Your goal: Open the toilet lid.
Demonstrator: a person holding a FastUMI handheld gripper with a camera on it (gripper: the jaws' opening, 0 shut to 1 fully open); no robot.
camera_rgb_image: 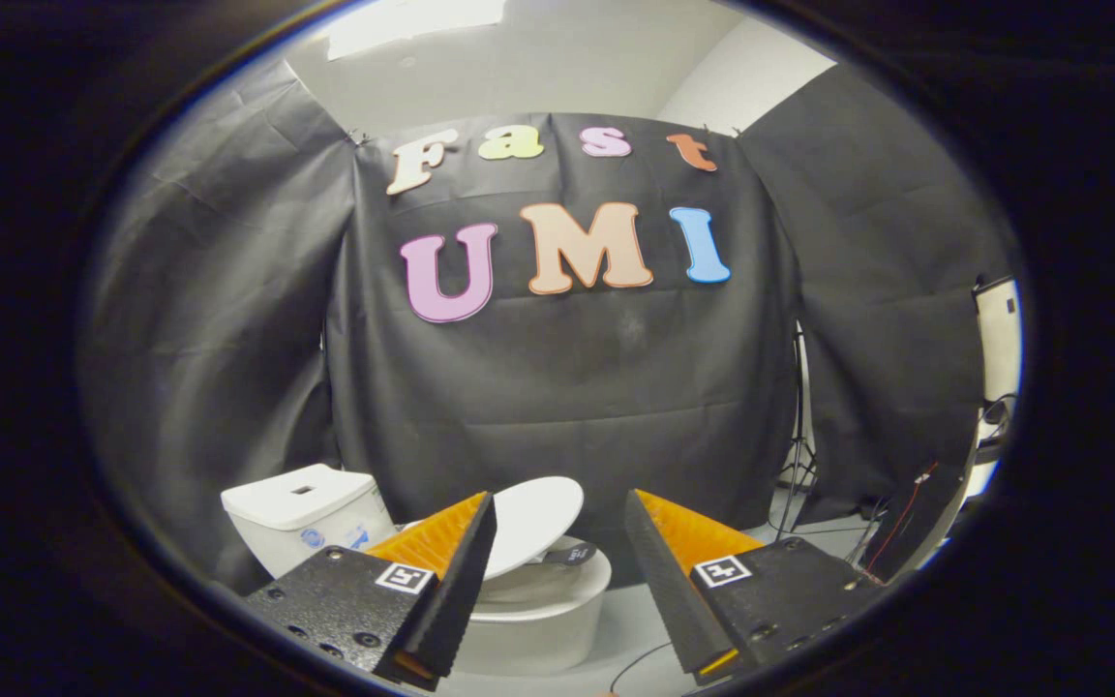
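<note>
We see small black-and-white square tags (405, 578) on our gripper (557, 513), with no words we can read. The tank (301, 513) has a blue sticker, too tiny to read. Our two fingers (446, 552) are spread apart and hold nothing. The white lid (538, 521) is just ahead, between the fingers but closer to the left one, tilted partly up over the bowl (538, 620).

gripper (557, 542) | black screwed housings — orange ribbed wedge fingers (441, 532) | square black-white marker tags
</note>
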